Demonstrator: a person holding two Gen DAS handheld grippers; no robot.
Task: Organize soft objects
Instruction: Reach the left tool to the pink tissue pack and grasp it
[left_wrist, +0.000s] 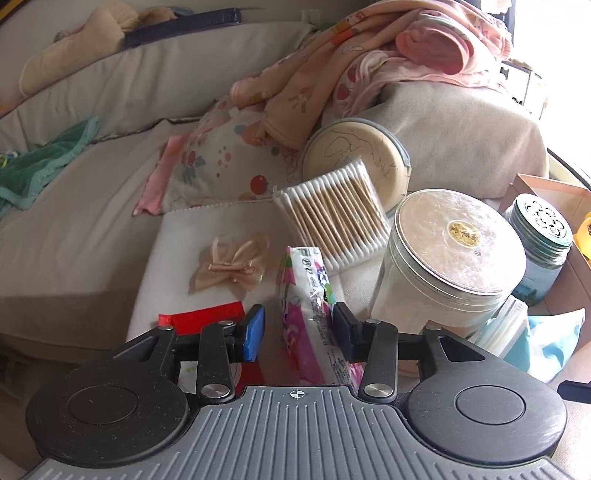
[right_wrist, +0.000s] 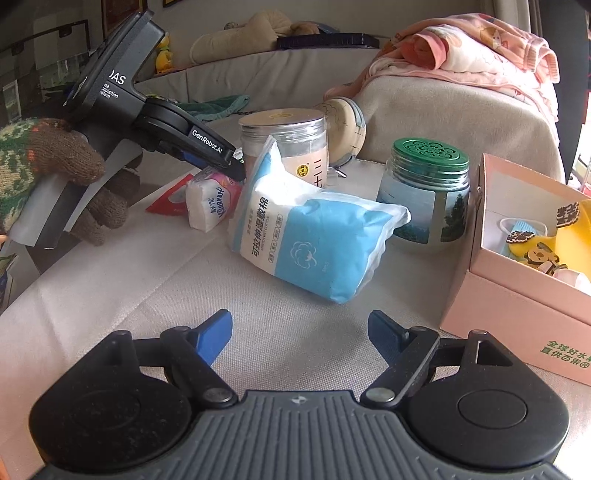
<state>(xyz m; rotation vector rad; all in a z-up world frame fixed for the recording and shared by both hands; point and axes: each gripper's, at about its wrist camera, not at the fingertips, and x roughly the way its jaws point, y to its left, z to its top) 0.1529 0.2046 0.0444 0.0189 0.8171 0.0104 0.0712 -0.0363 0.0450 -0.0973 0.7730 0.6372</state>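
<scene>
A small tissue packet (left_wrist: 306, 295) with a pink and white print stands on the pale cushion between the fingers of my left gripper (left_wrist: 299, 325). The jaws are open: the left pad stands clear of the packet and the right pad is at its side. In the right wrist view a gloved hand (right_wrist: 55, 162) holds that gripper over the same packet (right_wrist: 208, 201). My right gripper (right_wrist: 299, 332) is open with nothing between its fingers. It hovers just short of a blue and white bag of cotton pads (right_wrist: 317, 236) that leans on a clear jar (right_wrist: 284, 147).
A pack of cotton swabs (left_wrist: 332, 214), a beige bow (left_wrist: 229, 269) and a red piece (left_wrist: 207, 317) lie near the packet. A green-lidded jar (right_wrist: 424, 195) and an open pink box (right_wrist: 517, 291) stand to the right. Pink blankets (left_wrist: 369, 66) are heaped on the cushion behind.
</scene>
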